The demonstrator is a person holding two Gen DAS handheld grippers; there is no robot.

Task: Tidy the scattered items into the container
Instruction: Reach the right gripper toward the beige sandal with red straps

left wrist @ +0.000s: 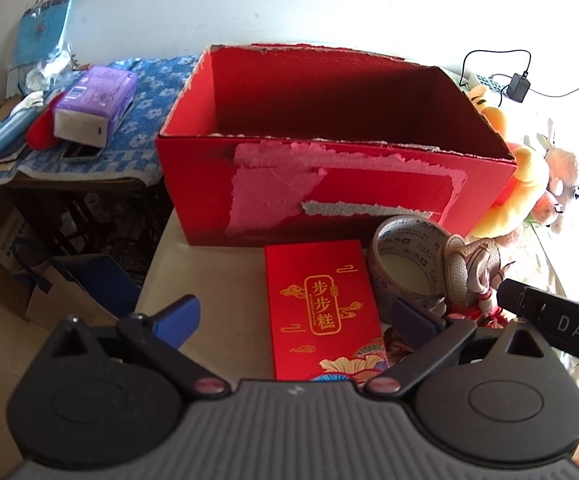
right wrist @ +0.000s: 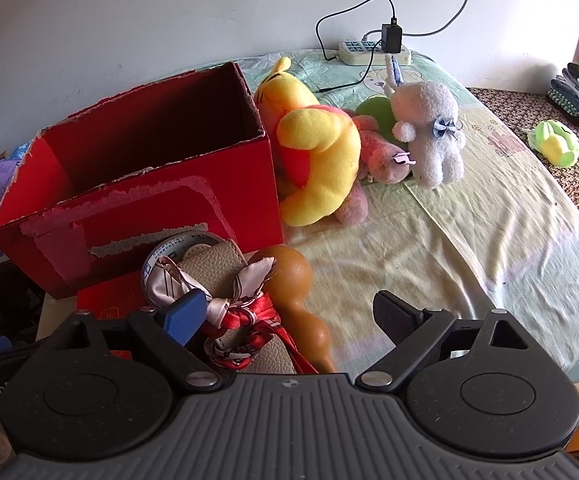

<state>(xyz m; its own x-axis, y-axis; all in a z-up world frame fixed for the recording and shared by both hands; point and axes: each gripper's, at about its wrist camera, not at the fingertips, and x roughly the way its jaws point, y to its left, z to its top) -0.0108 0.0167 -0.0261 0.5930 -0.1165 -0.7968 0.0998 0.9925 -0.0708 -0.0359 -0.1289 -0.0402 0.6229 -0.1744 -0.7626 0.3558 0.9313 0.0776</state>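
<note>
While both tongs, left (left wrist: 293, 316) and right (right wrist: 285, 316), stand wide open and hold nothing, the red packet (left wrist: 323, 308), tape roll (left wrist: 407, 256), pouch (right wrist: 217, 276) and gourd (right wrist: 293, 292) lie just ahead of them, outside the red box (left wrist: 329, 184). Whichever is picked, I would straddle it squarely, close firmly, then lift clear over the box's near wall.

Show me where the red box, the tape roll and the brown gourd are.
red box (left wrist: 329, 204): left wrist view, its front wall.
tape roll (left wrist: 409, 236): left wrist view, its top rim.
brown gourd (right wrist: 289, 276): right wrist view, its larger bulb.

You see a red cardboard box (left wrist: 329, 152) with torn rough paper skin, fuzzy plush toys (right wrist: 317, 160), and a smooth glossy gourd (right wrist: 289, 280)
</note>
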